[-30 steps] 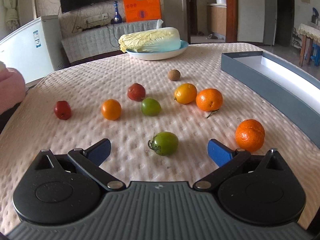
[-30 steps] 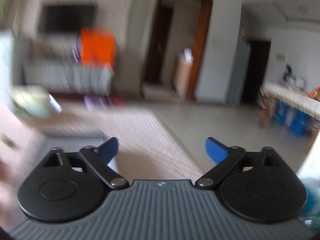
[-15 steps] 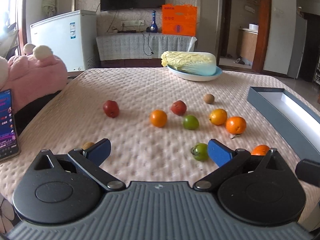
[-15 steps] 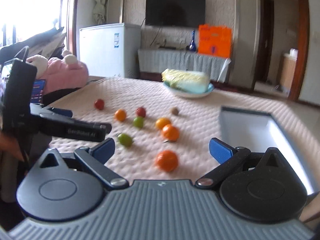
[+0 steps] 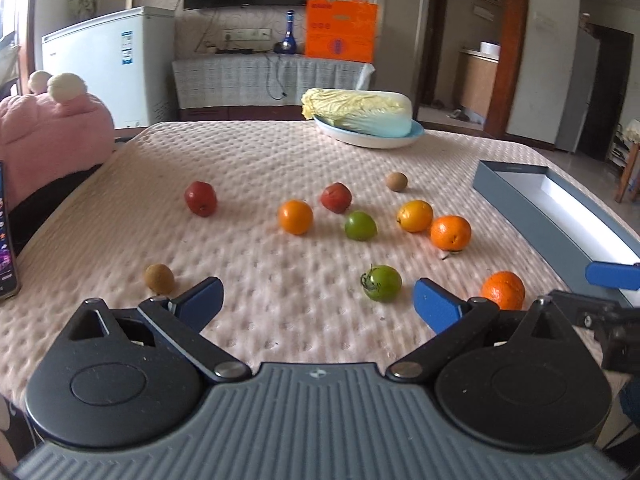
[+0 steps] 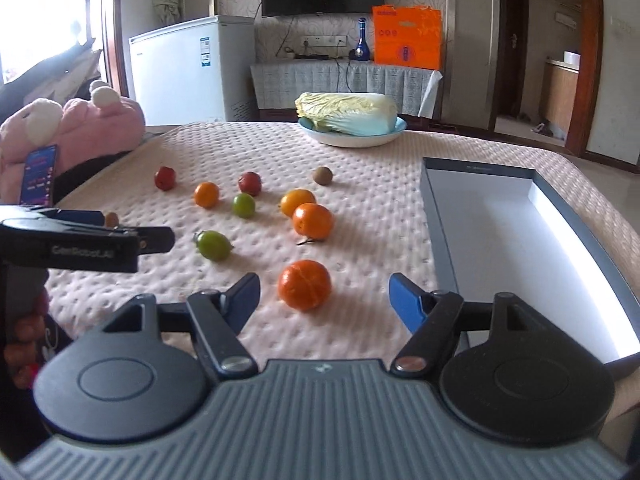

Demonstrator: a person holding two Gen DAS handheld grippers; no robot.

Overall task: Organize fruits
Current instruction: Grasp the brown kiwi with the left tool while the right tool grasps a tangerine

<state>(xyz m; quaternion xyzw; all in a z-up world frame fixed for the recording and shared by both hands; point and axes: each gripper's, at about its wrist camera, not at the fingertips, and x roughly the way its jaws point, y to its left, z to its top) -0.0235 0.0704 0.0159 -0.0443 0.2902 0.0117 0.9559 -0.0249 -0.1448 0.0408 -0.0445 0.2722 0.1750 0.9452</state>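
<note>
Nothing is sorted yet, as far as these views show: every fruit lies loose on the padded table [image 5: 280,152] and the grey box [image 6: 436,208] along its right edge holds nothing. Starting from the table's left edge, a small brown fruit [image 5: 159,278] sits near the front, just ahead of the left gripper [image 5: 318,298], whose jaws are spread wide with nothing between them. Further back sits a red fruit [image 5: 201,198], then a small orange [image 5: 295,217] with a second red fruit [image 5: 336,197] just behind it and a green fruit [image 5: 361,225] just beside. Nearer the front edge lies a green tomato [image 5: 382,282] with its stalk on. Toward the right come a brown fruit [image 5: 397,181] at the back, a yellow-orange citrus [image 5: 415,215] and a larger orange [image 5: 450,232] touching or nearly touching it, and a mandarin [image 6: 305,285] closest to the front. The right gripper [image 6: 325,296] hangs with its jaws released and empty, the mandarin lying just ahead of the gap between them, so that looks like the likeliest first pick. At the far edge a cabbage [image 5: 358,110] rests in a pale dish [image 5: 372,140], apart from the fruits. By my reckoning the whole job remains: all ten pieces are still to be carried over, presumably into the box.
</note>
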